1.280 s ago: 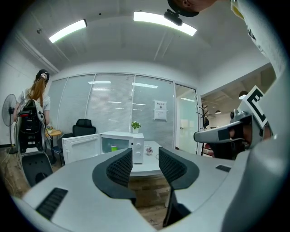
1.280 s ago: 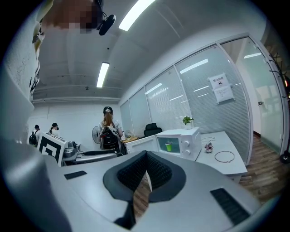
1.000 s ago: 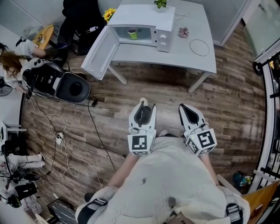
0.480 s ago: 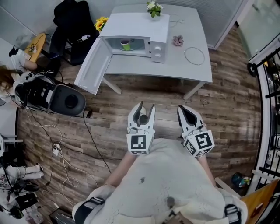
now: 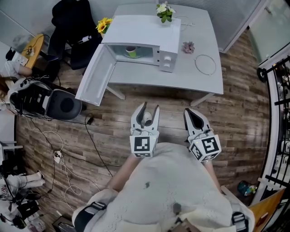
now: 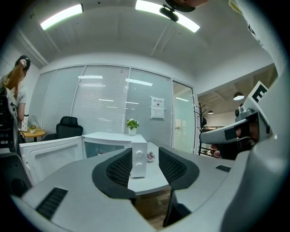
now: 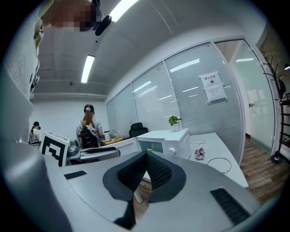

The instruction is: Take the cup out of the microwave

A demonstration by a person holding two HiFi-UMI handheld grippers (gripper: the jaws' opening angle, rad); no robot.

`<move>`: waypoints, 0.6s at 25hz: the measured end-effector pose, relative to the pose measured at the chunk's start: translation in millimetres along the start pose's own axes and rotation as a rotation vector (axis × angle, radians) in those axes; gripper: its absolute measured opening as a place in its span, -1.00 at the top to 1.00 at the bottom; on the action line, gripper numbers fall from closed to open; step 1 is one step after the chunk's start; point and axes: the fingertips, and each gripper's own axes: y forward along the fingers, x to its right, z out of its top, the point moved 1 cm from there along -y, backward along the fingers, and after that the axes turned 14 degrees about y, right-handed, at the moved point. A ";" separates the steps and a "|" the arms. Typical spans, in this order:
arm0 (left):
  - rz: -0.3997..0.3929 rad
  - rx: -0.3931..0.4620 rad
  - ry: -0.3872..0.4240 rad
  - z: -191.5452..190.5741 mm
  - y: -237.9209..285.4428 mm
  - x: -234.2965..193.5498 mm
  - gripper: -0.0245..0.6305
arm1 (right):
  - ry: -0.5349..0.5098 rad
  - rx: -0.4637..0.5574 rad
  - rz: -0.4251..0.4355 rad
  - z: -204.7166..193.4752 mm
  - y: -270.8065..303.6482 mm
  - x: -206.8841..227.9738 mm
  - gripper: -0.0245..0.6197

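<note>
1. Your left gripper [image 5: 150, 109] is held out in front of you over the wooden floor [image 5: 136, 136], well short of the table [image 5: 195, 79]. Its jaws stand apart with nothing between them. In the left gripper view, only the distant microwave's knob panel shows through the gap.
2. Your right gripper [image 5: 189, 112] is just beside the left one, also over the floor. Its jaws are closed pad against pad and grip nothing.
3. The cup [image 5: 131, 51], a green one, stands inside the microwave [image 5: 140, 34], toward the left of the cavity, on a pale plate. Neither gripper is near it.
4. The microwave sits on the far left part of the table, its front facing you. Its two knobs are on a panel at its right end.
5. The microwave door [image 5: 95, 74] is swung fully open and hangs out past the table's left edge, with its inner face turned toward you.
6. A small potted plant [image 5: 164, 11] stands at the far edge of the table, just behind the microwave's right end.
7. To the right of the microwave lie a small pink flower ornament [image 5: 188, 46] and, nearer the right edge, a thin white ring [image 5: 206, 63] flat on the tabletop.
8. Left of the table, off its far left corner, a black chair [image 5: 72, 22] stands with a yellow flower [image 5: 103, 23] beside it.
</note>
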 end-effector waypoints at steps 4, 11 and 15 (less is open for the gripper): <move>-0.013 -0.013 0.005 -1.4 29.4 -23.9 0.33 | 0.014 -0.002 -0.011 11.0 33.9 5.8 0.90; -0.016 -0.026 0.014 -3.8 76.7 -72.1 0.32 | 0.025 -0.001 -0.024 30.7 94.9 11.6 0.90; -0.013 -0.035 0.009 -8.3 104.1 -104.1 0.32 | 0.023 -0.009 -0.027 40.5 132.2 11.5 0.90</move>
